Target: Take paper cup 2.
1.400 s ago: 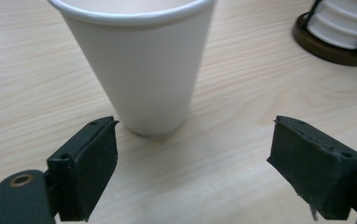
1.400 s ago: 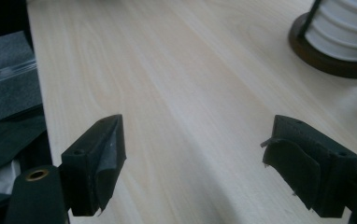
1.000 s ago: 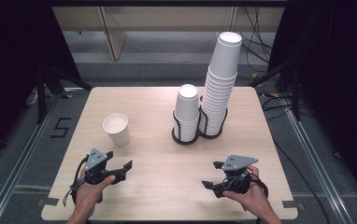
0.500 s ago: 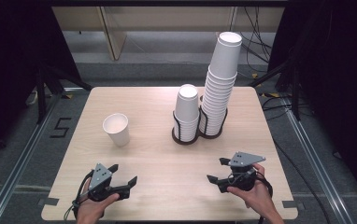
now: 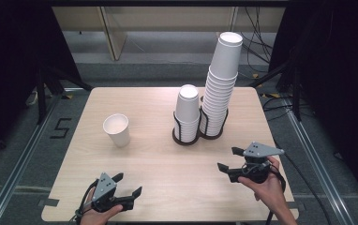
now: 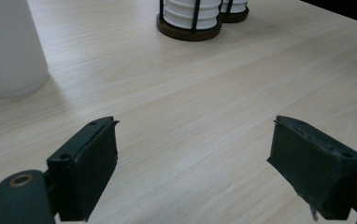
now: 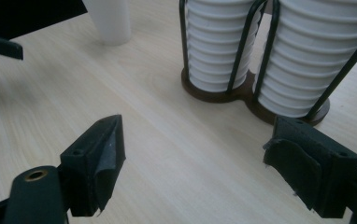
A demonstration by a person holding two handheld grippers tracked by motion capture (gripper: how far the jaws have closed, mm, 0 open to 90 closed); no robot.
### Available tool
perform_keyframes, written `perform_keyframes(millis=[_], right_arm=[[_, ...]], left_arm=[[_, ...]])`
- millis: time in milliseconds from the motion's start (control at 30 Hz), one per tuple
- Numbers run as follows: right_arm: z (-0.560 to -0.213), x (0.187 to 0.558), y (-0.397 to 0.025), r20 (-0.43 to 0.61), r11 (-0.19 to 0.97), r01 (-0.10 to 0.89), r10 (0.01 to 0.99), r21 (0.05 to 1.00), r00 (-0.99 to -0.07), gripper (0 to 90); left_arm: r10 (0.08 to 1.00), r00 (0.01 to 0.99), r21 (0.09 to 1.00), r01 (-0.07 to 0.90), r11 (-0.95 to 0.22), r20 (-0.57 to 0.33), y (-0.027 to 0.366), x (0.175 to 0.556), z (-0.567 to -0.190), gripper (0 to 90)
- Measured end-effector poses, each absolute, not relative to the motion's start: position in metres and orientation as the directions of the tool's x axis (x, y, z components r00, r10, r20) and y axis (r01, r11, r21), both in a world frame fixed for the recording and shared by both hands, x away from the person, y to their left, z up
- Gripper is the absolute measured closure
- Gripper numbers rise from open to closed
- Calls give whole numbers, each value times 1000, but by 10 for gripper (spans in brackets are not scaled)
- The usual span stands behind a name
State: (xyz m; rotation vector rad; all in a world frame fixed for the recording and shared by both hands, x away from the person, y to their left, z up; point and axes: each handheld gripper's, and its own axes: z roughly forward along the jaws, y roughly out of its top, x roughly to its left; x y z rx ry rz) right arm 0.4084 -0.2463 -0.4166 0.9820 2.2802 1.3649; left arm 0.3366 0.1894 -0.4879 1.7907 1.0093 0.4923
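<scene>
A single paper cup [image 5: 116, 130] stands upright and open-mouthed on the left half of the bench [image 5: 163, 168], well apart from the two stacks of cups in the wire holder [image 5: 199, 126] toward the back middle: a short stack [image 5: 187, 110] and a tall stack [image 5: 221, 86] side by side and touching the rack's loops. The left claw [image 5: 128, 187] sits low at the near left edge with its jaws spread wide and nothing between them; in the left gripper view the lone cup [image 6: 10, 46] rises ahead and off to the left of the jaw line, upright, so its long axis is vertical. The right claw [image 5: 228, 161] hovers at the near right, likewise wide open and empty, and in the right gripper view the rack [image 7: 256, 100] lies just ahead (much nearer than the lone cup). Judging by this, the left hand [image 5: 97, 213] is better placed for the single cup, the right for the stacks, and either reach would go forward and away from the person.
</scene>
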Motion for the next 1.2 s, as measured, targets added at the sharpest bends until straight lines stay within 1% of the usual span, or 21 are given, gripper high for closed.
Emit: perform_keyframes(millis=[33, 100, 167, 200, 233, 267, 333, 367, 467, 533, 567, 667, 733, 900, 967, 1133, 1200], right_arm=[[-412, 411, -249, 52, 328, 383, 697, 864, -715, 194], [-404, 415, -251, 68, 299, 381, 703, 875, -708, 189], [-401, 415, -251, 69, 298, 389, 711, 872, -700, 189], [-397, 418, -252, 57, 290, 366, 710, 884, -701, 187], [-393, 417, -253, 63, 284, 379, 724, 880, -687, 186], [-385, 423, -255, 38, 271, 345, 737, 899, -675, 184], [-383, 425, -256, 44, 263, 349, 740, 899, -671, 183], [-375, 432, -258, 49, 248, 346, 747, 905, -662, 181], [-367, 439, -260, 38, 235, 329, 761, 915, -647, 179], [-355, 449, -261, 53, 224, 333, 756, 916, -653, 170], [-355, 449, -261, 53, 224, 333, 756, 916, -653, 170], [-340, 459, -261, 32, 214, 318, 784, 924, -620, 170], [-331, 469, -261, 71, 174, 332, 787, 927, -612, 171], [-318, 483, -260, 88, 143, 332, 801, 932, -592, 172], [-313, 490, -259, 68, 150, 320, 812, 935, -580, 172], [-298, 500, -257, 86, 128, 326, 818, 937, -569, 168], [-292, 506, -255, 66, 149, 319, 815, 936, -575, 167]], left_arm=[[810, 576, 892, 416, -178, -107, 189, 335, -488, 144], [802, 586, 894, 414, -169, -120, 187, 333, -490, 144], [791, 601, 895, 409, -182, -114, 186, 332, -490, 144], [790, 601, 896, 408, -175, -120, 185, 331, -490, 144], [786, 607, 896, 404, -184, -112, 185, 330, -490, 144], [787, 607, 903, 393, -176, -111, 184, 330, -490, 144], [790, 604, 902, 395, -177, -109, 184, 330, -490, 144], [787, 608, 902, 394, -179, -109, 184, 330, -490, 144], [786, 607, 904, 392, -169, -117, 185, 332, -492, 144], [788, 605, 901, 398, -174, -115, 186, 332, -492, 144], [785, 608, 903, 395, -167, -121, 186, 333, -493, 144], [781, 612, 903, 396, -167, -124, 185, 334, -493, 144], [783, 612, 897, 403, -183, -115, 185, 334, -493, 144], [771, 625, 896, 403, -189, -118, 183, 334, -494, 144], [771, 626, 894, 406, -190, -120, 183, 334, -494, 144], [771, 626, 893, 406, -195, -116, 182, 334, -495, 144], [772, 624, 895, 405, -186, -122, 182, 333, -494, 144]])
